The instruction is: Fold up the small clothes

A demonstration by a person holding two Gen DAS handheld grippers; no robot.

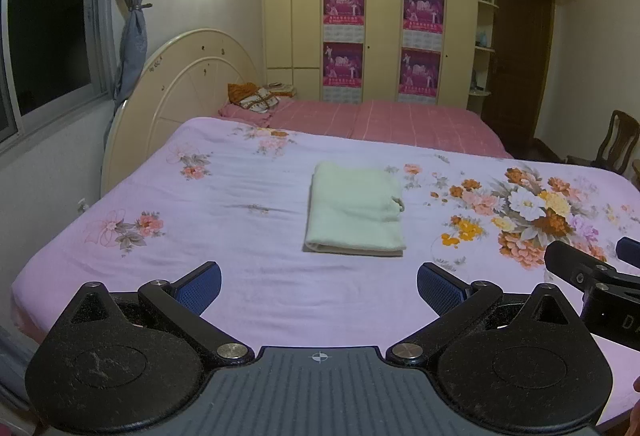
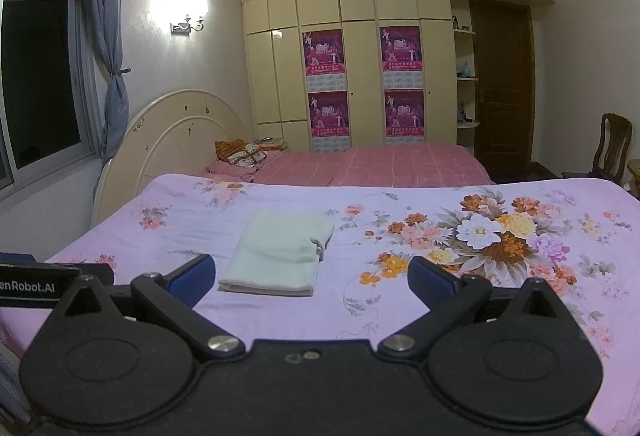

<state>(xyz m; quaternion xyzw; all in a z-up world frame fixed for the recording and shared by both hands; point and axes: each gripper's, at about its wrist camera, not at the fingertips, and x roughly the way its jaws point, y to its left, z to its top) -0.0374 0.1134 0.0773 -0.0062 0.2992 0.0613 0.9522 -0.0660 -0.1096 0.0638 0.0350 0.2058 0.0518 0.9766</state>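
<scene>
Big lilac floral bedspread (image 1: pixel 240 236) fills the scene, spread across the bed, a pink checked bed (image 1: pixel 400 124) behind it against the cream wardrobe (image 1: pixel 380 36). Out on the spread lies the pale green garment (image 1: pixel 354 212), folded into a neat rectangle, flat, with a small tab of cloth poking out at its right edge. Left gripper (image 1: pixel 319 286) hangs back over the near edge, jaws wide apart, nothing between them. Right gripper (image 2: pixel 311 278) is just beside it, jaws spread too, empty, the garment lying ahead and slightly left of it.
</scene>
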